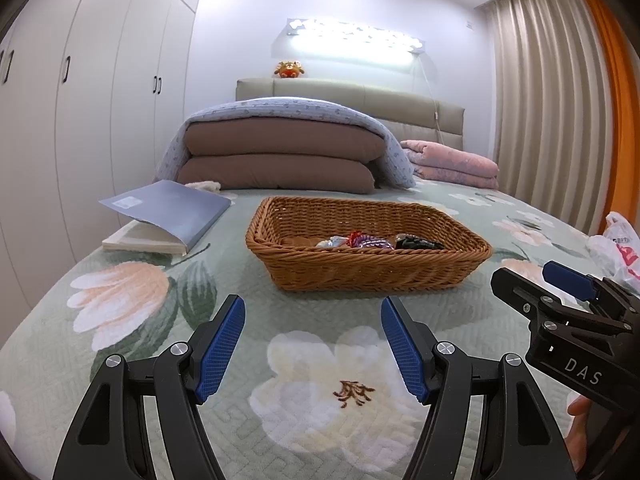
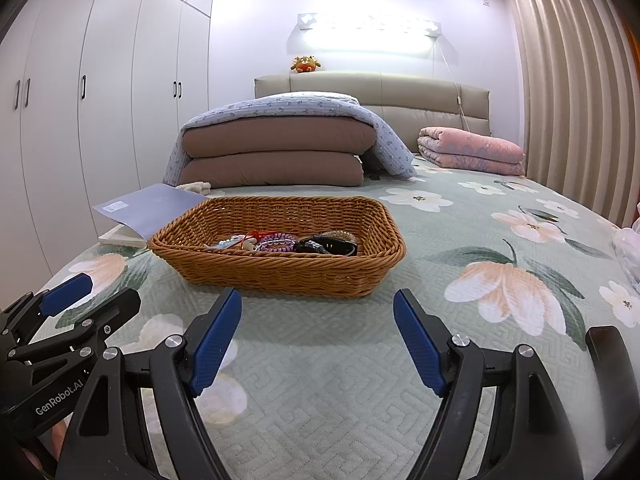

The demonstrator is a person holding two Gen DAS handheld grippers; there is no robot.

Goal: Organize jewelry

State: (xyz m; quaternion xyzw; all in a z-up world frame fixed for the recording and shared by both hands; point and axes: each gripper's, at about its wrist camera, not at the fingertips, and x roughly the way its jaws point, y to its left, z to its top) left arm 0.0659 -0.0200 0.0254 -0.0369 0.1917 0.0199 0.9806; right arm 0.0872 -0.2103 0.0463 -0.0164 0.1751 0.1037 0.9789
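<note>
Bed (image 2: 460,240) first: floral quilt, soft, so basket could tip under push. Wicker basket (image 2: 280,256) near my edge, toward bed's left side, book (image 1: 168,216) just beyond its left corner. Jewelry (image 2: 288,242) heaped inside, bead bracelets and dark band touching, tangled I reckon. Left hand-held gripper (image 1: 312,344) spread wide, empty. Right hand-held gripper (image 2: 318,344) same, nothing between fingers. Risk: grab one strand, whole clump lifts, spills onto quilt.
</note>
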